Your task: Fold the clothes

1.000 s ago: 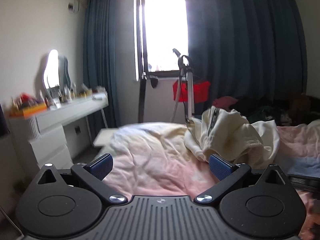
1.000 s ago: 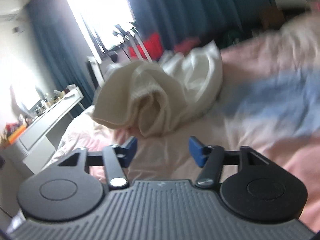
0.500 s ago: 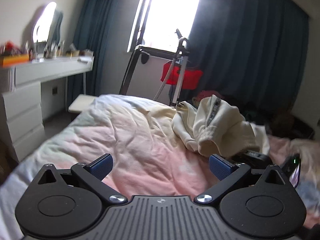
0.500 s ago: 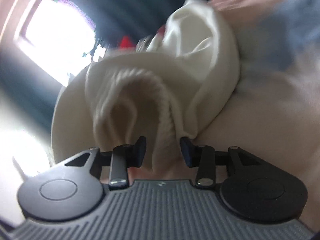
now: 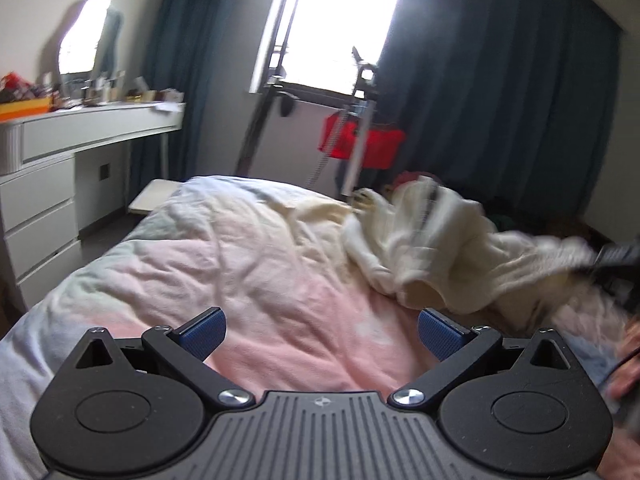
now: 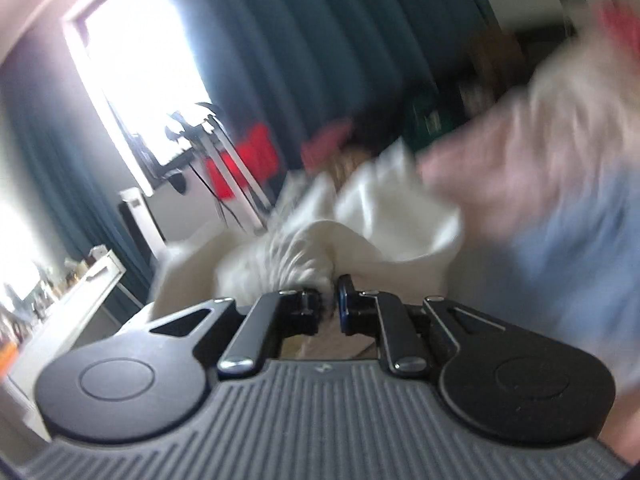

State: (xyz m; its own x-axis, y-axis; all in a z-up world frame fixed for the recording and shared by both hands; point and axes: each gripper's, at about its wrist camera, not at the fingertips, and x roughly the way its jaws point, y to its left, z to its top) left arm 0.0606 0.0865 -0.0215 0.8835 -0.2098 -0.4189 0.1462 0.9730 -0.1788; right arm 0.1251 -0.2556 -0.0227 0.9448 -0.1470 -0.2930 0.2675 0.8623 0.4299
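Observation:
A cream sweater (image 5: 432, 248) lies crumpled on the pink bed cover (image 5: 256, 272), blurred, stretched toward the right edge of the left wrist view. My left gripper (image 5: 320, 330) is open and empty above the cover, left of and nearer than the sweater. My right gripper (image 6: 329, 305) is shut on a ribbed edge of the cream sweater (image 6: 304, 252), which bunches just beyond the fingertips. The right gripper's body shows dark at the right edge of the left wrist view (image 5: 618, 256).
A white dresser (image 5: 48, 184) with a mirror stands left of the bed. A window (image 5: 340, 28) and dark curtains (image 5: 500, 92) lie behind. A metal stand with a red bag (image 5: 360, 140) is at the bed's far end. A blue cloth (image 6: 572, 236) lies right.
My right gripper has closed on the sweater's ribbed edge and is pulling it, stretching the sweater to the right. My left gripper stays open, turned a little toward the bed.

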